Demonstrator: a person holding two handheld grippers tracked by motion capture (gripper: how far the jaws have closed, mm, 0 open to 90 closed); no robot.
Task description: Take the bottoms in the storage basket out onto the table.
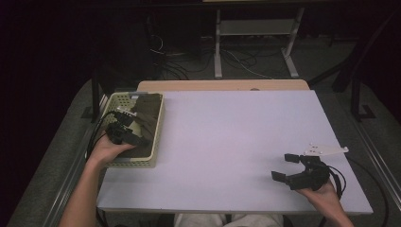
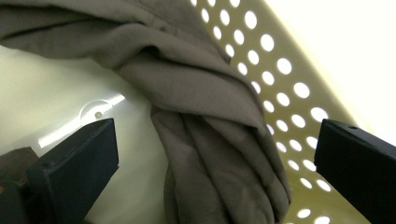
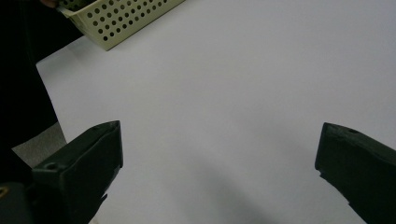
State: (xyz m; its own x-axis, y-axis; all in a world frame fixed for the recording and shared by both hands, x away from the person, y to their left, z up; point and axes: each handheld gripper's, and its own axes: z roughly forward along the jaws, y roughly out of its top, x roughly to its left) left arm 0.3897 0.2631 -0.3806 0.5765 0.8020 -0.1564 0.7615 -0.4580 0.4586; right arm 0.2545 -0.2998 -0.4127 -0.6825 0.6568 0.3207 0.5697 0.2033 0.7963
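No writing to read anywhere. A soft, creased grey-brown cloth lies twisted inside the pale yellow perforated plastic basket at the table's left edge. The left gripper spreads wide around it, gripping nothing; the right gripper gapes empty over smooth white tabletop

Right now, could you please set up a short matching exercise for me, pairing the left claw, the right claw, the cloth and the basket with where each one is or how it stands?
Things:
1. left claw
2. right claw
3. cloth
4. basket

Places or states:
A. pale yellow, full of round holes, at the table's left edge
B. open, over the bare white tabletop near the right front corner
C. open, lowered into the basket with the cloth between its jaws
D. grey-brown, bunched up inside the basket

Pairs: 1-C, 2-B, 3-D, 4-A
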